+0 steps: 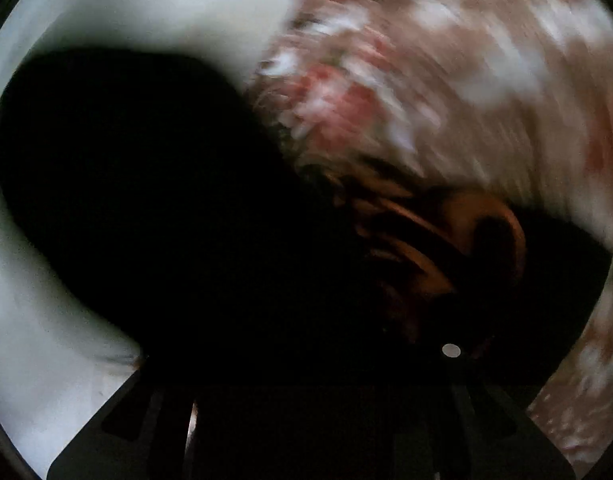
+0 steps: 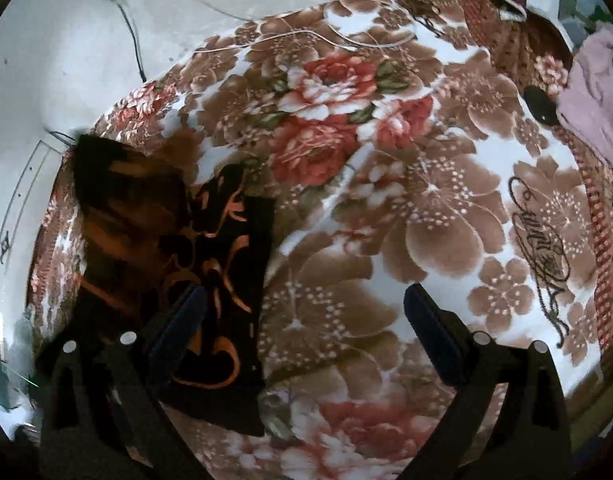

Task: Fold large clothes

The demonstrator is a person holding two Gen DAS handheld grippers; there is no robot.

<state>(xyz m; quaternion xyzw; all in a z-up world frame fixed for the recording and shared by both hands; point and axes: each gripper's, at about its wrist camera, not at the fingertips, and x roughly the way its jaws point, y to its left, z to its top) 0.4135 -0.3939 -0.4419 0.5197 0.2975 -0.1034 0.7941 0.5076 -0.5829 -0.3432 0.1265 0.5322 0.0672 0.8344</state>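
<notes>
Garment (image 2: 210, 280), black with orange pattern, bunched on floral blanket (image 2: 386, 200). Right gripper (image 2: 306, 312) jaws wide apart, empty, above blanket beside cloth. Left gripper (image 1: 306, 420) smothered in dark fabric; closure unreadable. Risks: slipped hold, crooked fold, blanket pinched along with cloth.

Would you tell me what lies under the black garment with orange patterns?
The black garment rests on the floral blanket, which spreads out past it on all sides. The blanket's pattern directly beneath is covered, and whatever supports the blanket cannot be seen.
</notes>
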